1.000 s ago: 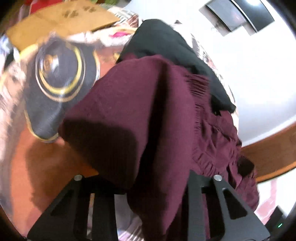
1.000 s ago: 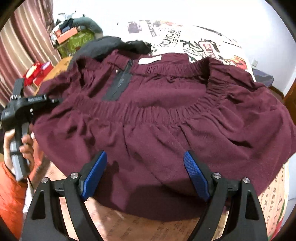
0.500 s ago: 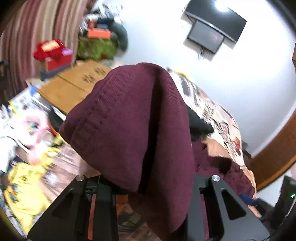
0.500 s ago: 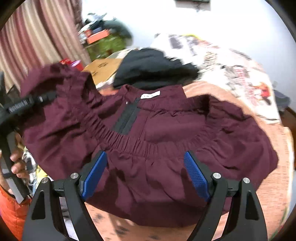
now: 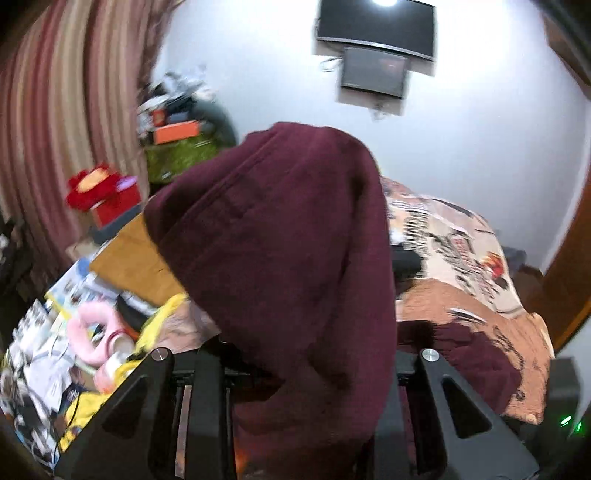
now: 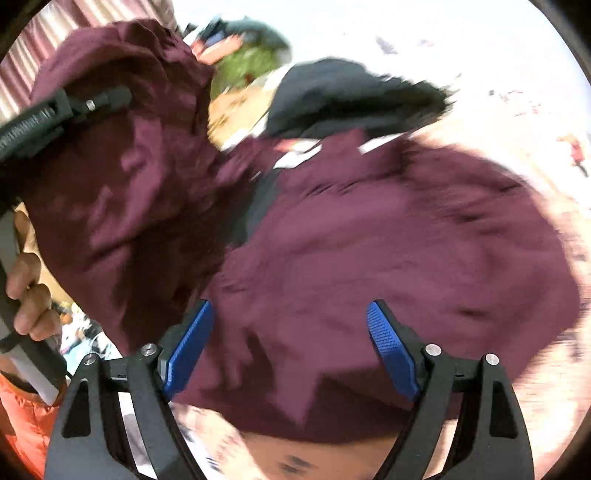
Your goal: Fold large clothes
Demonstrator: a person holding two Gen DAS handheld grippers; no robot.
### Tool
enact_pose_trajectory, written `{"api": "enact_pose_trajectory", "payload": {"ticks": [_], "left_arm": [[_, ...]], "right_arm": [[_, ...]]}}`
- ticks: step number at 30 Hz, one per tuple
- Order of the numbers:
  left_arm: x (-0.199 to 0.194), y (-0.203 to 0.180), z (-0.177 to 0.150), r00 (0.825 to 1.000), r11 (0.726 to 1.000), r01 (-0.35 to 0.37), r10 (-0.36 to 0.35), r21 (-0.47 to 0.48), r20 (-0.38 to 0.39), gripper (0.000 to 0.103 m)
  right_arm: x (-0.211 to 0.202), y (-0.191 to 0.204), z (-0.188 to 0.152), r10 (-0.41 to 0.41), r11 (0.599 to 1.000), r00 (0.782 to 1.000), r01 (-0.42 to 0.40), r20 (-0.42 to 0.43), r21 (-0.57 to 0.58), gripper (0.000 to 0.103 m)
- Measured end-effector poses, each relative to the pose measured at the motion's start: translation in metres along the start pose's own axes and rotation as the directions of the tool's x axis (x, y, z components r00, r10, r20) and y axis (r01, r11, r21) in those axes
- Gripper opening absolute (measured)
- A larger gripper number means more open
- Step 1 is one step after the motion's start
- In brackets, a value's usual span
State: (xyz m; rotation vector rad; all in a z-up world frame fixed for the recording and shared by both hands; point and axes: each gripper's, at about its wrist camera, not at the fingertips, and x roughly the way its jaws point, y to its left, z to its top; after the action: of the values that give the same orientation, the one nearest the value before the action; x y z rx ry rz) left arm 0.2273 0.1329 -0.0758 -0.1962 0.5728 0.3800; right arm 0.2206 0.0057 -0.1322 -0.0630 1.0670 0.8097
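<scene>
Right wrist view, one maroon garment (image 6: 388, 240), one black garment (image 6: 343, 99)

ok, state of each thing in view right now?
maroon garment: one side lifted, rest lying on the bed
left gripper: shut on the maroon garment
right gripper: open, holding nothing
black garment: bunched on the bed
wall screens: off

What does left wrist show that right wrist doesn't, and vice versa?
Left wrist only: wall-mounted screens, striped curtain, red box, cardboard and floor clutter.

Right wrist only: the hand holding the left gripper, which is shut on a lifted edge of the garment; the right gripper open over the cloth; a black garment behind.

Both: the maroon garment and the printed bedspread.
</scene>
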Motion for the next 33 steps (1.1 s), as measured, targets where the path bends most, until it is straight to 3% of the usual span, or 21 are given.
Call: {"api": "enact_pose_trajectory", "payload": {"ticks": [4,7,9,11,13,15,16,17,19,22,23,29,33], "left_arm": [[0.006,-0.069,-0.005,0.997,0.991,0.081,-0.081,0.108,0.001,0.025],[0.012,-0.126,-0.027,0.990,0.961,0.144,-0.140,0.236,-0.035,0.025],[0.020,-0.154,-0.047,0.982,0.931,0.187,-0.169,0.315,-0.082,0.025],[0.033,-0.184,-0.079,0.969,0.879,0.235,-0.178,0.415,-0.171,0.025],[0.045,-0.204,-0.111,0.958,0.828,0.255,-0.147,0.499,-0.246,0.025],[0.044,-0.211,-0.133,0.959,0.791,0.249,-0.122,0.558,-0.255,0.026],[0.039,-0.211,-0.139,0.963,0.779,0.239,-0.117,0.580,-0.241,0.029],[0.036,-0.210,-0.140,0.964,0.769,0.239,-0.116,0.592,-0.239,0.039],[0.027,-0.205,-0.137,0.945,0.755,0.307,-0.168,0.580,-0.280,0.058],[0.008,-0.194,-0.125,0.919,0.747,0.380,-0.236,0.546,-0.316,0.069],[0.004,-0.192,-0.123,0.918,0.747,0.382,-0.241,0.545,-0.314,0.074],[-0.027,-0.148,-0.094,0.926,0.797,0.371,-0.280,0.476,-0.254,0.092],[-0.028,-0.107,-0.067,0.953,0.853,0.301,-0.246,0.426,-0.179,0.097]], "right_arm": [[-0.048,-0.047,-0.007,-0.169,0.984,0.982,0.163,0.086,0.064,0.083],[-0.078,-0.081,-0.017,-0.264,0.960,0.957,0.248,0.119,0.131,0.083],[-0.092,-0.104,-0.024,-0.294,0.944,0.948,0.268,0.122,0.194,0.083],[-0.099,-0.118,-0.032,-0.324,0.927,0.939,0.289,0.118,0.239,0.083],[-0.101,-0.126,-0.037,-0.341,0.916,0.933,0.303,0.111,0.263,0.083],[-0.104,-0.132,-0.042,-0.340,0.914,0.934,0.302,0.106,0.273,0.083],[-0.105,-0.131,-0.044,-0.340,0.914,0.934,0.302,0.108,0.270,0.083],[-0.108,-0.131,-0.045,-0.340,0.916,0.933,0.302,0.113,0.265,0.083],[-0.117,-0.127,-0.047,-0.336,0.921,0.934,0.299,0.122,0.249,0.083],[-0.130,-0.119,-0.046,-0.330,0.929,0.933,0.294,0.144,0.222,0.083],[-0.133,-0.115,-0.042,-0.327,0.933,0.932,0.291,0.158,0.213,0.083],[-0.139,-0.088,-0.022,-0.271,0.958,0.935,0.240,0.228,0.156,0.083],[-0.122,-0.067,-0.004,-0.236,0.971,0.943,0.222,0.235,0.086,0.083]]}}
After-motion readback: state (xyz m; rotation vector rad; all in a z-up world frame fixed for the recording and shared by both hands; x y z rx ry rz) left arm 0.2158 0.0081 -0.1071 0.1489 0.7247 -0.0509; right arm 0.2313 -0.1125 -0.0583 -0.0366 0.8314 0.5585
